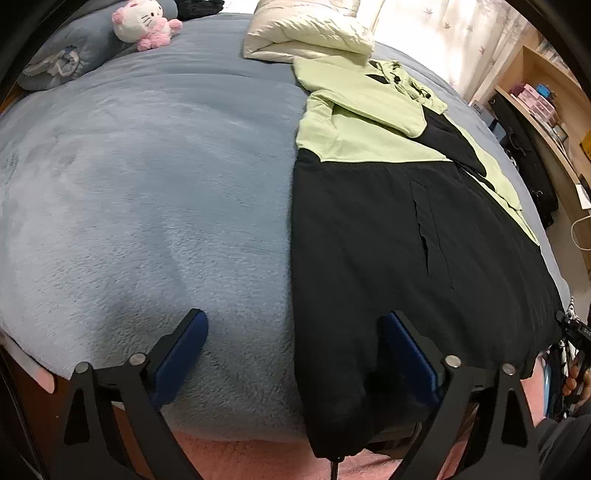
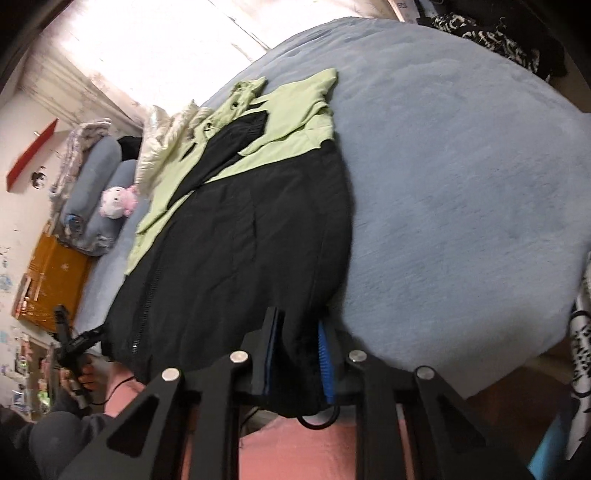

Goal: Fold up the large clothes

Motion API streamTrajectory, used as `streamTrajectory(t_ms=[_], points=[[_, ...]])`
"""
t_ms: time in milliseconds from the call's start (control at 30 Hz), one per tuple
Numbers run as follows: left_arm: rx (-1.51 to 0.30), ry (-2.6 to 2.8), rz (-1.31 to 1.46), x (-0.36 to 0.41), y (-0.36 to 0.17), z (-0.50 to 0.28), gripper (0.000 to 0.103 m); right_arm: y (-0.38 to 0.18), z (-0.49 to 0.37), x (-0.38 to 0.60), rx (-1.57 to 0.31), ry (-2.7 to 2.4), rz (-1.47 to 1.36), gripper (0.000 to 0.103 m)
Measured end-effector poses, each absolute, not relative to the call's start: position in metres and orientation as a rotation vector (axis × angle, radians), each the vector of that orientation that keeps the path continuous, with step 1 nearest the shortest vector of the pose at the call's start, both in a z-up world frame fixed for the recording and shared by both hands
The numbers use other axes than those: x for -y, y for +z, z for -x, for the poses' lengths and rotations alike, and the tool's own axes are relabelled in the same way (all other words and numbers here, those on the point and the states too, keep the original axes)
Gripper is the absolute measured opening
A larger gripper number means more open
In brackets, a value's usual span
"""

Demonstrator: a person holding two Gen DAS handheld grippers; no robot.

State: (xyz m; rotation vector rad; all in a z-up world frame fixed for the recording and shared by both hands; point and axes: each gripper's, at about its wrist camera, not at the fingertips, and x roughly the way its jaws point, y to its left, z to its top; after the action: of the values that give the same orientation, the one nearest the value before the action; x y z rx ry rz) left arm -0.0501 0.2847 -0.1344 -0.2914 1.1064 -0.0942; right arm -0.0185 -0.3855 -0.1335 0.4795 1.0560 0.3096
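A large black and light green jacket [image 1: 388, 221] lies flat on the blue-grey fleece bed cover [image 1: 147, 166], sleeves folded across its green top. My left gripper [image 1: 293, 325] stands open over the near hem; the jacket's left edge runs between its fingers, and the pads press on nothing. In the right wrist view the same jacket [image 2: 240, 240] stretches away from me. My right gripper [image 2: 299, 321] is shut on the black hem at the bed's near edge, with fabric bunched between the blue pads. The left gripper [image 2: 74, 339], held in a hand, shows at the far left.
A pink and white plush toy [image 1: 146, 22], blue pillows [image 1: 66, 51] and a cream padded quilt [image 1: 306, 33] lie at the bed's far end. Shelves [image 1: 535, 103] stand to the right. An orange-brown cabinet [image 2: 51, 280] stands beside the bed, and patterned dark clothes [image 2: 498, 33] lie past the bed's edge.
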Motion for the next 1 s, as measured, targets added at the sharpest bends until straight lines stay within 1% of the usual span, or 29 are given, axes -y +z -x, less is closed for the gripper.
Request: streamTrajectory(t_ms=[167, 233, 300, 333, 400, 433, 467, 500, 533, 567, 600, 767, 1000], points=[[-1.106, -0.092, 0.286, -0.282, -0.137, 0.048, 0.097, -0.146, 0.013, 0.388, -1.084, 0.29, -0.527, 0.02], [-1.107, -0.078, 0.268, -0.278, -0.136, 0.048, 0.095, -0.15, 0.011, 0.387, -1.091, 0.279, -0.536, 0.02], [-1.113, -0.065, 0.233, -0.269, -0.135, 0.049, 0.085, -0.152, 0.01, 0.386, -1.094, 0.268, -0.535, 0.02], [-1.115, -0.063, 0.215, -0.266, -0.135, 0.05, 0.082, -0.152, 0.009, 0.384, -1.094, 0.262, -0.529, 0.02], [-1.124, -0.074, 0.191, -0.257, -0.133, 0.051, 0.061, -0.152, 0.01, 0.382, -1.092, 0.254, -0.515, 0.02], [-1.13, -0.083, 0.186, -0.252, -0.132, 0.051, 0.055, -0.151, 0.011, 0.381, -1.088, 0.248, -0.505, 0.019], [-1.133, -0.094, 0.187, -0.25, -0.131, 0.052, 0.041, -0.15, 0.011, 0.38, -1.086, 0.242, -0.497, 0.019], [-1.14, -0.106, 0.192, -0.247, -0.13, 0.051, 0.03, -0.149, 0.012, 0.378, -1.084, 0.231, -0.482, 0.018], [-1.151, -0.115, 0.202, -0.244, -0.13, 0.051, 0.025, -0.147, 0.012, 0.376, -1.081, 0.224, -0.472, 0.018], [-1.159, -0.121, 0.212, -0.242, -0.131, 0.05, 0.013, -0.147, 0.011, 0.376, -1.08, 0.219, -0.467, 0.016], [-1.17, -0.129, 0.232, -0.241, -0.131, 0.049, 0.006, -0.145, 0.012, 0.375, -1.079, 0.216, -0.464, 0.014], [-1.201, -0.055, 0.336, -0.245, -0.127, 0.051, 0.003, -0.136, 0.014, 0.379, -1.063, 0.199, -0.492, 0.012], [-1.163, -0.001, 0.407, -0.241, -0.096, 0.068, 0.001, -0.11, 0.02, 0.386, -0.978, 0.222, -0.581, 0.011]])
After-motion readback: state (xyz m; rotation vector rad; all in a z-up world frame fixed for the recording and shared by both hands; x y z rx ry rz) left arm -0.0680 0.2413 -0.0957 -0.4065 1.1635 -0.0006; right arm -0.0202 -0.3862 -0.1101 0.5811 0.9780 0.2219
